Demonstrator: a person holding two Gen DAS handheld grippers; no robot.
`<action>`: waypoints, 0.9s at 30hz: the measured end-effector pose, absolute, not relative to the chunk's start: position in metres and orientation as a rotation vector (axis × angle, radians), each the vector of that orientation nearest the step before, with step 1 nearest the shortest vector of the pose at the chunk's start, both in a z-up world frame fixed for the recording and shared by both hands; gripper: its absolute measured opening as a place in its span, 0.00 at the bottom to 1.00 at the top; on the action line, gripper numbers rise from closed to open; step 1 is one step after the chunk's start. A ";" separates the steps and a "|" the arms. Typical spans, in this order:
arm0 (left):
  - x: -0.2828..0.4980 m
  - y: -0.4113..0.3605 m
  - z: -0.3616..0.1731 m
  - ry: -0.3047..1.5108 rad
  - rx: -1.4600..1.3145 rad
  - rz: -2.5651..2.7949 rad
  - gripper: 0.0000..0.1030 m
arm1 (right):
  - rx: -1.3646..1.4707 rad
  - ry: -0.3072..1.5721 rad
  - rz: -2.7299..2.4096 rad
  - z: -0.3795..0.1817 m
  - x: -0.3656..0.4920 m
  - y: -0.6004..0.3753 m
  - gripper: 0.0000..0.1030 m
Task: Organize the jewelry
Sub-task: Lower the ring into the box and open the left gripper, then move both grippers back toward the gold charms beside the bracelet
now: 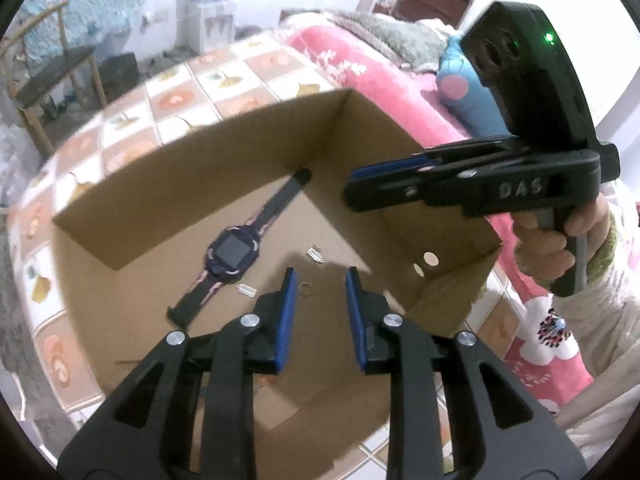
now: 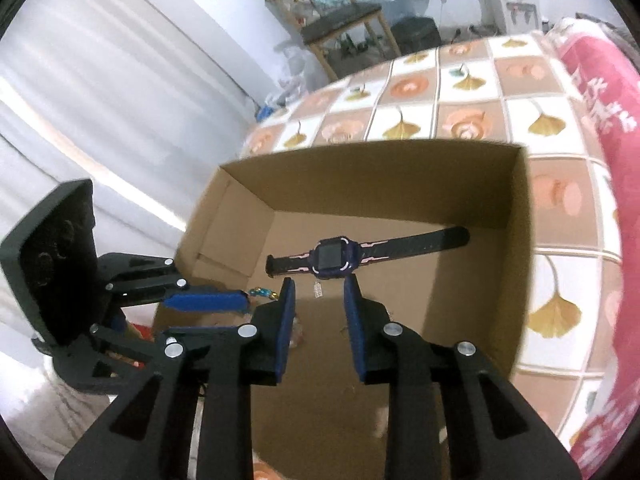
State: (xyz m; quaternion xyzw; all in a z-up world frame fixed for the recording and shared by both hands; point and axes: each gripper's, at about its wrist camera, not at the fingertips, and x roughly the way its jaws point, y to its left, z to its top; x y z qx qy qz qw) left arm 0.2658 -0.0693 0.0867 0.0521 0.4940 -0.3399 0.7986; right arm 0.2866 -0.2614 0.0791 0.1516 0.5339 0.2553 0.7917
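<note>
Here, the scene:
Setting: an open cardboard box (image 1: 360,132) sits on a bed (image 2: 472,92) covered in a tiled leaf-and-flower spread, a pink blanket (image 1: 360,64) along the bed's far side.
Watch: a dark blue smartwatch (image 1: 232,254) with pink-trimmed strap lies flat on the box floor, its strap end reaching toward the far corner.
Small pieces: a silvery clip (image 1: 315,256), a thin ring (image 1: 306,289) and a clear bit (image 1: 247,291) lie on the box floor near the watch; what each is cannot be told.
Left tool (image 1: 320,312): hangs over the box's near edge, blue pads parted by a narrow gap, nothing between them; the ring lies on the floor beyond its tips.
Right tool (image 2: 319,316): also narrowly parted and empty, tilted down into the box, the watch beyond its tips.
Hand (image 1: 560,240): grips the right tool's handle above the box's right wall.
Bead string: a small coloured one (image 2: 262,293) shows by the left tool's pad; whether it touches cannot be told.
</note>
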 end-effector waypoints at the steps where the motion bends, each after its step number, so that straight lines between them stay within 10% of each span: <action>1: 0.259 -0.066 0.092 1.036 0.113 -0.723 0.24 | 0.332 1.130 0.548 0.085 0.281 -0.264 0.25; 12: 0.133 -0.025 0.118 0.756 0.150 -0.660 0.58 | 0.326 0.827 0.513 0.131 0.143 -0.298 0.40; 27: 0.060 -0.051 0.026 0.856 0.158 -0.639 0.62 | 0.524 1.080 0.530 0.006 0.063 -0.271 0.40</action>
